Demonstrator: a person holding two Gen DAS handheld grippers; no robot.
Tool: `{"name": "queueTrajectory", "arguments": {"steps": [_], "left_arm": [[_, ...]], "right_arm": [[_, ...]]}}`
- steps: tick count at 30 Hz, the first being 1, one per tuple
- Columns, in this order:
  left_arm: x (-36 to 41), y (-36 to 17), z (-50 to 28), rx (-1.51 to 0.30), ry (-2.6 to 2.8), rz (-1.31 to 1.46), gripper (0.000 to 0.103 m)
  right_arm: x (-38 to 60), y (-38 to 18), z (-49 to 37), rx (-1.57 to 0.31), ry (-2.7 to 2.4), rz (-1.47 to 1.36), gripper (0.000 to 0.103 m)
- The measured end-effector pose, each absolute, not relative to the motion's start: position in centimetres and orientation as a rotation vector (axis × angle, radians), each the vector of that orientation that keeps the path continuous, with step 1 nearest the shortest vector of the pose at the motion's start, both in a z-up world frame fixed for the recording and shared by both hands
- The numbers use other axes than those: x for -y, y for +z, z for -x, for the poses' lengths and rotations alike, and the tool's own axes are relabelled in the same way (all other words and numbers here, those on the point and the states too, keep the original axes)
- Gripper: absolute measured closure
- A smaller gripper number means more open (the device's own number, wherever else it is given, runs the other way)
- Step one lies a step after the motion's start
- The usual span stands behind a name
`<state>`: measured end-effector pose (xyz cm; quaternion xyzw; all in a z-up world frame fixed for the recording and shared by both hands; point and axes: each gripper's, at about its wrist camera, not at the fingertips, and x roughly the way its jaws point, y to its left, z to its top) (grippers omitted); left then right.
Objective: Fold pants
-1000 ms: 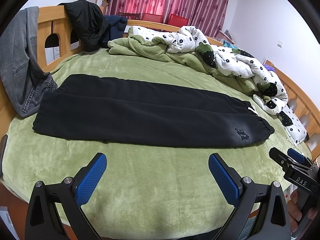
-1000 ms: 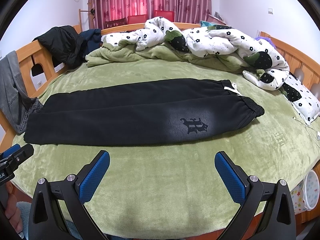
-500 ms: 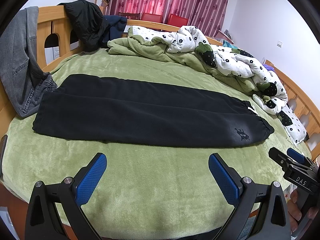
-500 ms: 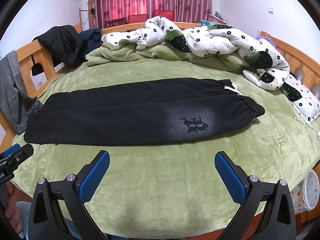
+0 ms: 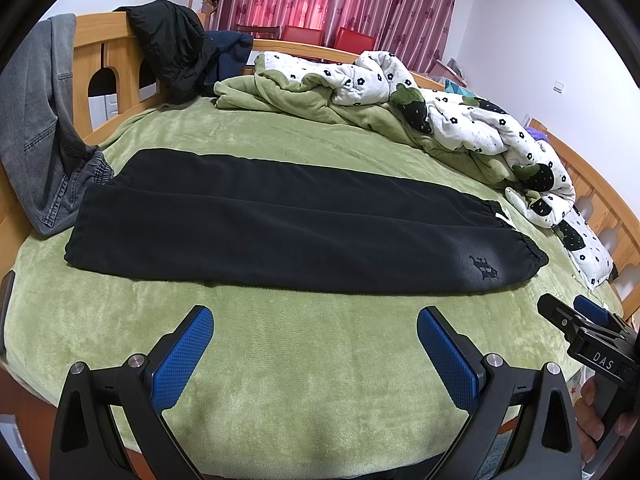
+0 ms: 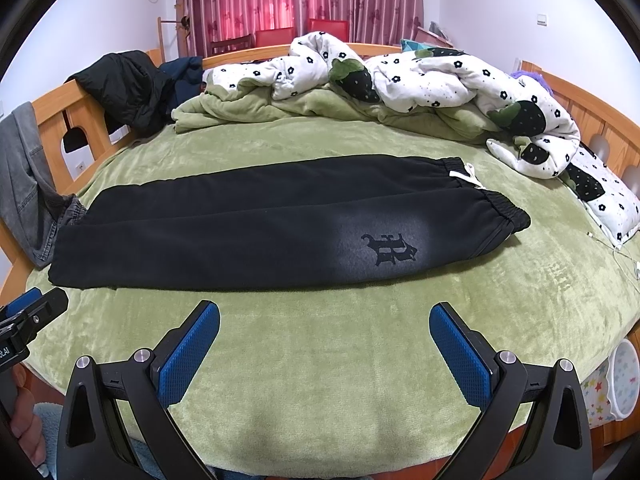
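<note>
Black pants [image 5: 280, 224] lie flat on the green bed cover, folded lengthwise with one leg on the other, waistband at the right and cuffs at the left. They also show in the right wrist view [image 6: 260, 220], with a dark logo [image 6: 390, 248] near the waistband and a white drawstring [image 6: 466, 174]. My left gripper [image 5: 314, 320] is open and empty, held above the cover in front of the pants. My right gripper [image 6: 324, 318] is open and empty, also in front of the pants. Each gripper shows at the other view's edge.
A crumpled white flowered quilt [image 6: 420, 76] and a green blanket [image 5: 304, 100] lie at the back of the bed. Grey jeans [image 5: 36, 120] and a black jacket [image 5: 168, 48] hang on the wooden bed rail [image 5: 100, 28] at the left. A white cable [image 6: 620, 252] lies at the right.
</note>
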<state>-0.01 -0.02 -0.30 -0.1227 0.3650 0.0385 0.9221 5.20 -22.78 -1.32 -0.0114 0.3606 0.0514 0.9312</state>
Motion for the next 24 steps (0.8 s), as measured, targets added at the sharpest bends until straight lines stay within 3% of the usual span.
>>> {"name": "queueTrajectory", "arguments": {"steps": [24], "left_arm": [[0.68,-0.07,0.29,-0.733,0.076,0.284,0.001]], "right_arm": [[22.35,-1.72,-5.09,-0.745,0.114,0.007,0.000]]}}
